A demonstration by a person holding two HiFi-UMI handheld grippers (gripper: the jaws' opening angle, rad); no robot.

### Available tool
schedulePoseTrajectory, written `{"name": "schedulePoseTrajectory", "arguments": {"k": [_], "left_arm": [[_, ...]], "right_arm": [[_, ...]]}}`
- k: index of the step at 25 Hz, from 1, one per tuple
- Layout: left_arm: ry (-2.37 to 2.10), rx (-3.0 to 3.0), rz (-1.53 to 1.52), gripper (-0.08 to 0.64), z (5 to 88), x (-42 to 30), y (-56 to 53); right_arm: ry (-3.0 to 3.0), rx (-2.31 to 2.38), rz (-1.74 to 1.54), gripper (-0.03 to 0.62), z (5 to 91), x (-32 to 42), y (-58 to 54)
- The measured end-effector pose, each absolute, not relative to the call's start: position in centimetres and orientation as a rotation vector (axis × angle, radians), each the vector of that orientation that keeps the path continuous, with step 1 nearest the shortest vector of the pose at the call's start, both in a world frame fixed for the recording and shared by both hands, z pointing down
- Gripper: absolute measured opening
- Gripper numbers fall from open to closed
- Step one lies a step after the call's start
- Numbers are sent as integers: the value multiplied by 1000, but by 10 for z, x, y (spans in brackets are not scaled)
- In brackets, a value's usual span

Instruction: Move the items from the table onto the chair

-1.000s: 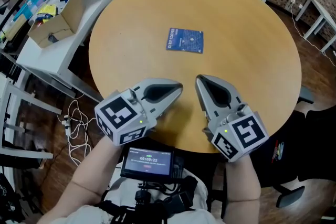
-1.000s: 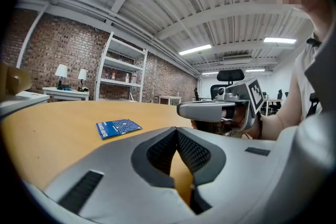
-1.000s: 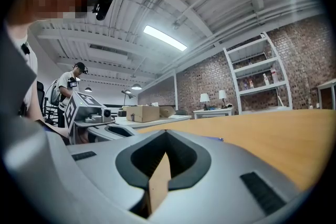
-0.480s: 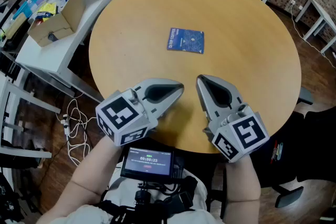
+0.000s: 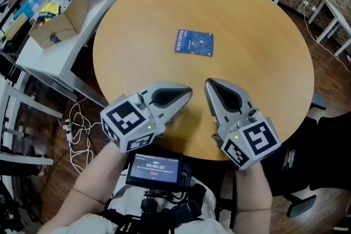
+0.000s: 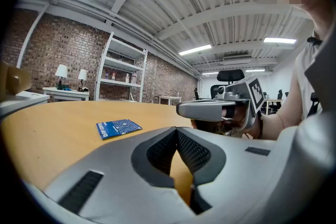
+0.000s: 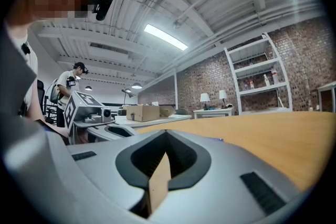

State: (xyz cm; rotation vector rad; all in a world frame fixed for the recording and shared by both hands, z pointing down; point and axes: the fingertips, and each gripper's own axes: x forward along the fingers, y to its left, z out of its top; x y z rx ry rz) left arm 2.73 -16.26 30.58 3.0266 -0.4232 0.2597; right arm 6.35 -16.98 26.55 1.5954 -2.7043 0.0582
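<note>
- Two sets of jaws closed together, empty: left gripper (image 5: 185,94), right gripper (image 5: 210,86), side by side over the table (image 5: 258,24).
- One blue packet (image 5: 193,42) lies flat beyond them.

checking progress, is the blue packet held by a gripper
No, the packet lies flat on the table, apart from the left gripper and the right gripper.

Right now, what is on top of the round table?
One flat blue packet lies on the table. Whatever is beneath the packet is covered.
</note>
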Motion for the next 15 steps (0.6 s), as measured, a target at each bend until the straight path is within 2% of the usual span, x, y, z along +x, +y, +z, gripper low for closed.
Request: {"name": "schedulePoseTrajectory", "arguments": {"k": [12,14,15], "left_arm": [[-423,3021,261,3,305,28,-162],[-413,3006,276,3,301,29,-158],[-412,3006,275,3,301,30,-158]], "right_arm": [[-2627,1445,-115,12,258,59,-186],[-2589,1350,-135,55,260,56,-195],[-2557,1299,-145,57,263,56,-201]]}}
